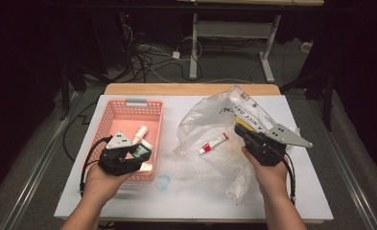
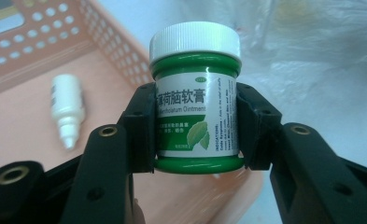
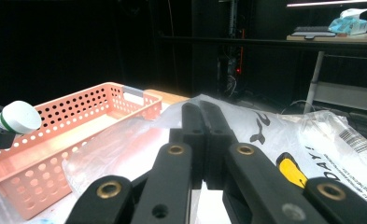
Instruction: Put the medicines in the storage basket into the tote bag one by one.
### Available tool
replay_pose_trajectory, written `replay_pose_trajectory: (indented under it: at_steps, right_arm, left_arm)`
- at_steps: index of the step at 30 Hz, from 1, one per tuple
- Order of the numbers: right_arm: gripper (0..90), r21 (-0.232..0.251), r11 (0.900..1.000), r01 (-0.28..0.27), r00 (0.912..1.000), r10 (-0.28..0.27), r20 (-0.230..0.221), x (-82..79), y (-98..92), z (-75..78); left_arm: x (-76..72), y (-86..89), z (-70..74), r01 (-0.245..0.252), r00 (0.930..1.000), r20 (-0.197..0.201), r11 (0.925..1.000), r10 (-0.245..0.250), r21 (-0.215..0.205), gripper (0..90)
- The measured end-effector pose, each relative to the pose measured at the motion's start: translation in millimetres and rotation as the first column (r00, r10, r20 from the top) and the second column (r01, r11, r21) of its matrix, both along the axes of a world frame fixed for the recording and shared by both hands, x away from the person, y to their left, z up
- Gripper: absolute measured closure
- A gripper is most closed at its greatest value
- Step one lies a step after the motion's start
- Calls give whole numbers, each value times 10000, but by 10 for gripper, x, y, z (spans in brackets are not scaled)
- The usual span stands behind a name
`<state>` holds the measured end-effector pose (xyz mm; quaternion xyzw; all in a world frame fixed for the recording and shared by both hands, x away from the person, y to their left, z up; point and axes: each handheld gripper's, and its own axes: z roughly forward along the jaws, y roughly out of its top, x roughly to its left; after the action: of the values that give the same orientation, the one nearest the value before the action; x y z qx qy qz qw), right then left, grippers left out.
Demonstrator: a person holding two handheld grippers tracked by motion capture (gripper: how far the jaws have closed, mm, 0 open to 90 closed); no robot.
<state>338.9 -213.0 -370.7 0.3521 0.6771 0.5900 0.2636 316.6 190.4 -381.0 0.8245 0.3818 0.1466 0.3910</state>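
Far left: pink basket [image 1: 128, 112] on the white table [image 1: 186, 196], a small white dropper bottle [image 1: 140, 134] lying inside. Left gripper [image 1: 137, 154] sits over the basket's near-right corner w/ jaws clamped on a green jar [image 2: 197, 114], white lid, held by its sides above the basket floor. Mid-table: red-and-white tube [image 1: 214, 143] lying in a clear plastic bag [image 1: 215, 120], just left of the right gripper [image 1: 241, 129]. That one's jaws are pressed together, pinching the bag's film at its right side, bag crumpled towards the near edge.
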Motion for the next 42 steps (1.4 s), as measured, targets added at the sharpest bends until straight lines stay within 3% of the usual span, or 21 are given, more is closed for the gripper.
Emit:
replay_pose_trajectory:
  at_steps: [10,22,34,42]
  right_arm:
    - [900,8,10000,-9,10000,9,51,0,-10,6]
    - [900,67,10000,-15,10000,15,23,-8,-12,14]
    - [900,72,10000,-41,10000,41,41,-8,-15,13]
    - [900,64,10000,-69,10000,69,48,-4,-4,6]
  left_arm:
    - [-56,-348,-31,929,9957,-58,9956,-929,115,537]
    - [-94,-808,-226,2069,9773,-550,9774,-2044,446,537]
    - [-17,-1129,-323,2457,9678,-637,9689,-2434,309,538]
    - [111,-1293,-347,2497,9670,-535,9683,-2490,60,538]
